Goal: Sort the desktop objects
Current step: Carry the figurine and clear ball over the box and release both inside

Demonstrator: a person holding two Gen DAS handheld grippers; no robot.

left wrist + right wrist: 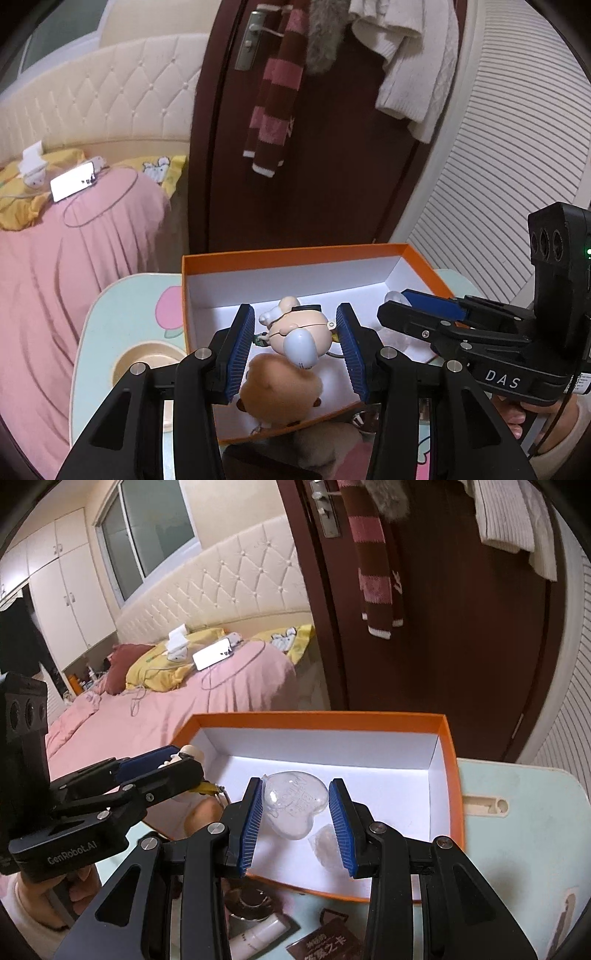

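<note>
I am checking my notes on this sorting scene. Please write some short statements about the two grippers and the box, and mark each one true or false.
1. The left gripper has a small cartoon figurine between its blue pads. True.
2. The right gripper holds a brown plush toy. False: a clear heart-shaped plastic piece sits between its pads.
3. Both grippers are over the orange box. True.
4. The box is closed with a lid. False: it is open, and its white inside shows.
5. A brown plush toy lies below the figurine. True.
</note>
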